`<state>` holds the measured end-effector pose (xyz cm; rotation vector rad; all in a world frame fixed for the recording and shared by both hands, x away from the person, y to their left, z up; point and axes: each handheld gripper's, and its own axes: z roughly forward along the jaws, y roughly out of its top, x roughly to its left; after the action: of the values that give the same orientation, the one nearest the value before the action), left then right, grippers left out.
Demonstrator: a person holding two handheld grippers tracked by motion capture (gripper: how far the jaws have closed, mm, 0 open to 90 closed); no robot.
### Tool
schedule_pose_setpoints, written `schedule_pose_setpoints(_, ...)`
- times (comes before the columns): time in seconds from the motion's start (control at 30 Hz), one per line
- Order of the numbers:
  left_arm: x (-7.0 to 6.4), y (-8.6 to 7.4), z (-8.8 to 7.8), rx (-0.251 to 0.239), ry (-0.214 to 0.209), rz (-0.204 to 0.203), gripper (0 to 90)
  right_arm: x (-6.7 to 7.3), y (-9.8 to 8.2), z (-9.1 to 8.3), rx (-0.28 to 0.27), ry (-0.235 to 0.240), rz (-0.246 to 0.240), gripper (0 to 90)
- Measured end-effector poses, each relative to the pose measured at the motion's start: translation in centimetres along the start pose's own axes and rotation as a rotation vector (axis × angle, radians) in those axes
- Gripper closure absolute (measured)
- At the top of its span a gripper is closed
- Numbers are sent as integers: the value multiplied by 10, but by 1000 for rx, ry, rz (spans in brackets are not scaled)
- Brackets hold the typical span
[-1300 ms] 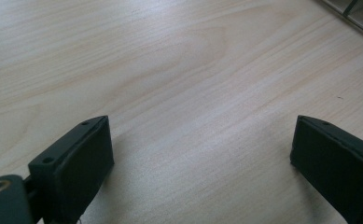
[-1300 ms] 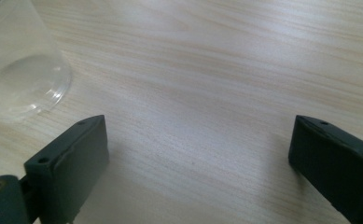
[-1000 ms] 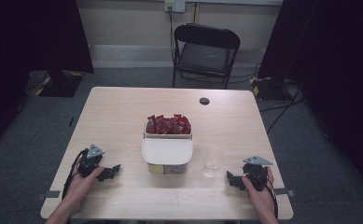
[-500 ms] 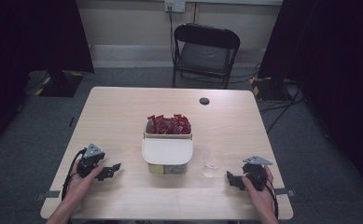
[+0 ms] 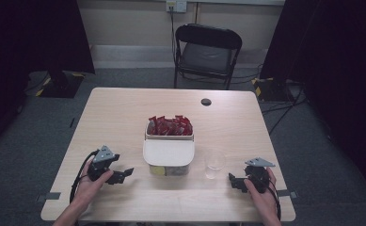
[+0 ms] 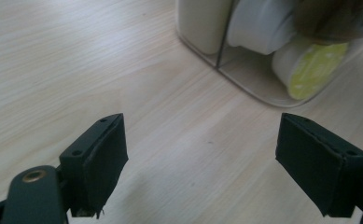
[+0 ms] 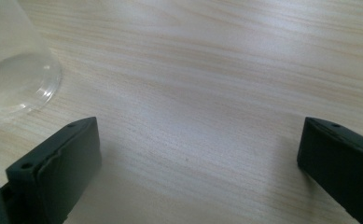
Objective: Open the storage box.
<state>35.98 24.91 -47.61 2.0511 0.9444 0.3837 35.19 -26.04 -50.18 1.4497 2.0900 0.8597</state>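
Container (image 5: pixel 168 153), lidded, sits just ahead of the left gripper (image 5: pixel 124 174), whose parted, empty jaws have just been narrowing. Too narrow, probably, they'd shove it into the cup (image 5: pixel 214 164); right gripper (image 5: pixel 234 181) gapes empty

From my feed I see a light wooden table (image 5: pixel 124 113) on grey carpet (image 5: pixel 39 136). Behind it stands a black folding chair (image 5: pixel 208 54) against a pale wall (image 5: pixel 129 21), with dark curtains (image 5: pixel 25 33) on both sides.

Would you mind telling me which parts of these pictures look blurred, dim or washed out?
High view: the table is evenly lit, the floor and curtains around it dark. Left gripper view: the container at top right is soft, its upper corner smeared. Right gripper view: the clear cup is blurred, and the wood grain looks pale under glare.
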Motion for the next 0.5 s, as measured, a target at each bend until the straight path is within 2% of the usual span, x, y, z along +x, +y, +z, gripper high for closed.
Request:
schedule_pose_setpoints(0.13,-5,4,3,1,-29,23,163,0,0,0,0,1,0,0)
schedule_pose_setpoints(0.17,-6,4,3,-2,-37,18,162,0,0,0,0,1,0,0)
schedule_pose_setpoints(0.23,-8,6,3,-31,-80,15,159,0,0,0,0,1,0,0)
schedule_pose_setpoints(0.43,-14,12,4,-38,-106,26,158,0,0,0,0,1,-1,0)
schedule_pose_setpoints(0.5,-15,16,3,-36,-112,49,160,0,0,0,0,1,0,0)
